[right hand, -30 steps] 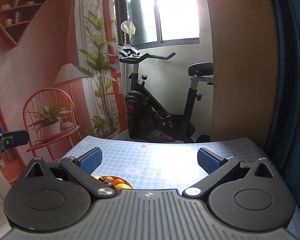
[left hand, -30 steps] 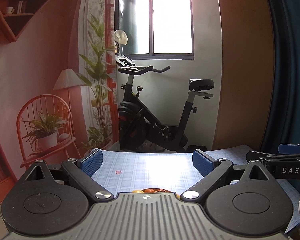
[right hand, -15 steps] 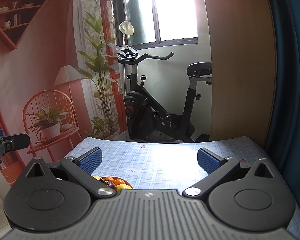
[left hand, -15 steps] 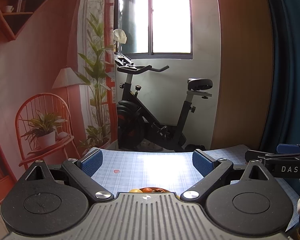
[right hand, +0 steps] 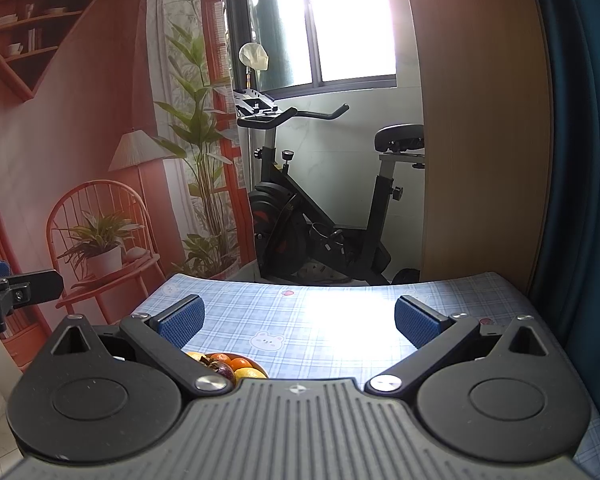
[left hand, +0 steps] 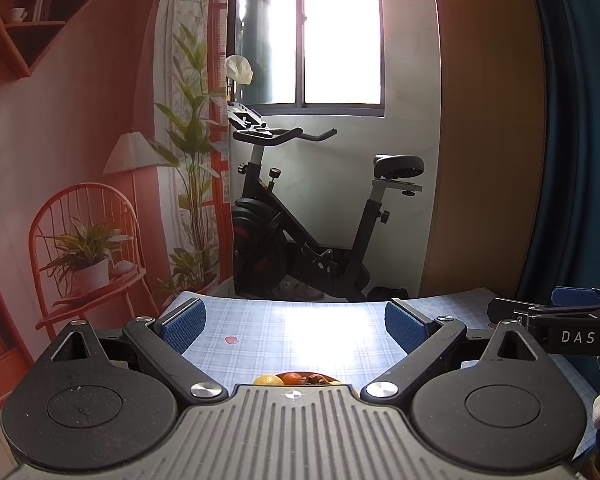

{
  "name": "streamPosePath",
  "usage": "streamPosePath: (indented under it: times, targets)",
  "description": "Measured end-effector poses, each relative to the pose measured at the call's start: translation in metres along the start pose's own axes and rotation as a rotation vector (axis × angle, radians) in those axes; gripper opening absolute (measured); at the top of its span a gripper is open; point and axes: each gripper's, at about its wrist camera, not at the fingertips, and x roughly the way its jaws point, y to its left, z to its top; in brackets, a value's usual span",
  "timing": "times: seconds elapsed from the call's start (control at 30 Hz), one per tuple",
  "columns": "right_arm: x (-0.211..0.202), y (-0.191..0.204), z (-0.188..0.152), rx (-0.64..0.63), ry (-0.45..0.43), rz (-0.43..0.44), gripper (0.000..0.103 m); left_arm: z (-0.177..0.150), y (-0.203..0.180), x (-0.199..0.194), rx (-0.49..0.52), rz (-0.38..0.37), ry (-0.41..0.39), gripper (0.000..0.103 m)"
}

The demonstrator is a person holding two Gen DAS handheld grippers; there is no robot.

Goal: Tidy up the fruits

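A bowl of mixed fruit (right hand: 230, 366) sits on the blue checked tablecloth (right hand: 300, 320), mostly hidden under the gripper bodies; I see oranges, a yellow fruit and a dark purple one. In the left wrist view only its far rim and fruit tops (left hand: 296, 379) show. My left gripper (left hand: 294, 322) is open and empty above the table, with the bowl just below it. My right gripper (right hand: 298, 320) is open and empty, with the bowl at its lower left. The right gripper's finger shows at the right edge of the left wrist view (left hand: 556, 316).
The table ends at its far edge (left hand: 300, 300). Beyond it stands a black exercise bike (left hand: 300, 220) under a bright window. A printed backdrop with a chair and plants hangs left (left hand: 80, 240). A wooden panel (left hand: 488, 140) and a blue curtain (left hand: 580, 140) stand right.
Both views have tipped slightly downward, so a little more of the fruit bowl shows. Both grippers stay open and empty.
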Motion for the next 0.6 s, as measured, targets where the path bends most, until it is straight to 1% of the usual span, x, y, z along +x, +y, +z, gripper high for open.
streamPosePath:
  times: [0.6]
  targets:
    - [-0.0054, 0.0056, -0.0010, 0.003, -0.005, 0.002, 0.103, -0.0006, -0.0008, -0.0055, -0.014, 0.003, -0.008, 0.098]
